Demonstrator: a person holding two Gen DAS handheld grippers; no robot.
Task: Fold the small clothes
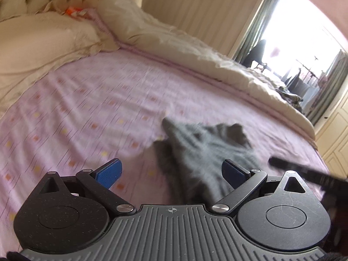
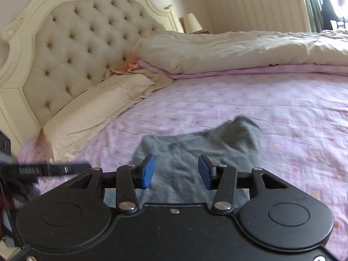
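Grey garment [image 2: 202, 152] crumpled on pink bedsheet [image 1: 91, 100], both grippers spread, grasping nothing.
Tufted headboard [image 2: 87, 41] fills the right view's upper left; the left view shows a window [image 1: 302, 43] upper right.

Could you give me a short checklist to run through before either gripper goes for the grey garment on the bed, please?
1. Left gripper open, nothing between its pads: ok.
2. Right gripper open, empty: ok.
3. Grey garment within view of both cameras: ok.
4. Garment lying flat: not ok, it is rumpled with a raised edge.
5. Pink sheet around the garment free of other items: ok.
6. Which edge is hem or waistband: cannot tell, the pictures are blurred.
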